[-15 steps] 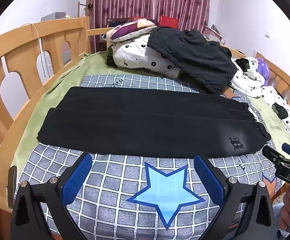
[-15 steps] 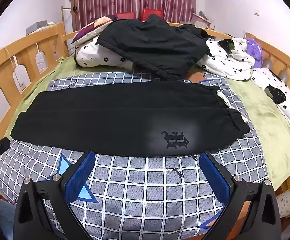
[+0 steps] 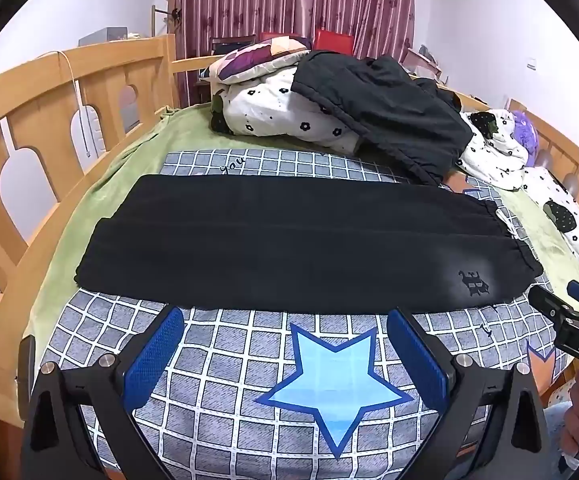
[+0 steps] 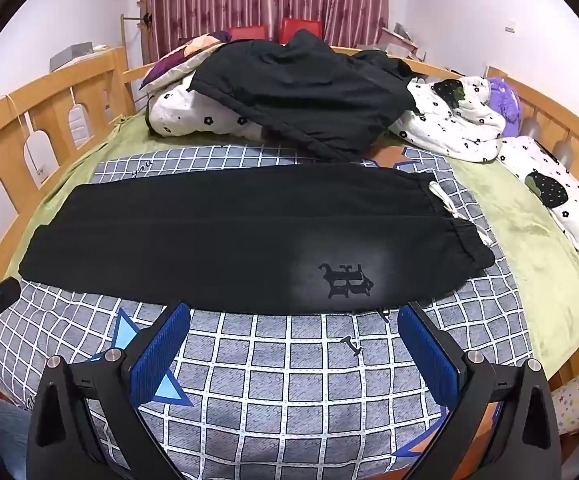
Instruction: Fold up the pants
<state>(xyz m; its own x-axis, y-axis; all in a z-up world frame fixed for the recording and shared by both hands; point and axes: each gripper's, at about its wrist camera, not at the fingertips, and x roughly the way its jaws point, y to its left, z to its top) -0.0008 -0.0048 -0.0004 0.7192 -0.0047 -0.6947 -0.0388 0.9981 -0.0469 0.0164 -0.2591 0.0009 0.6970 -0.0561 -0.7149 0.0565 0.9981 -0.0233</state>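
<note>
The black pants point(image 3: 289, 240) lie flat across the checked blanket point(image 3: 249, 380) on the bed, already folded lengthwise leg on leg, waistband toward the right and cuffs toward the left, with a printed emblem point(image 4: 345, 280) near the waist. Their near long edge runs just ahead of both tools; a broad strip of bare blanket, with a blue star point(image 3: 333, 384) printed on it, separates that edge from the bed's front. The cuff end stops short of the wooden rail point(image 3: 49, 120) on the left, with green sheet point(image 3: 89, 200) between; beyond the far edge, a heap of bedding crowds close, topped by a dark jacket point(image 3: 385, 112) whose hem comes down near the waistband. The left tool point(image 3: 285, 356) hangs released, its two blue pads wide apart above the blanket, touching nothing. The right tool point(image 4: 293, 356) is likewise spread wide and empty, in front of the emblem. Against half a second ago, both tools sit a touch closer to the pants' near edge; the garment itself has not shifted. Counted: one pair of pants, two tools, one jacket, one patterned pillow point(image 3: 261, 56), and a white drawstring point(image 4: 449, 208) trailing off the waistband.
</note>
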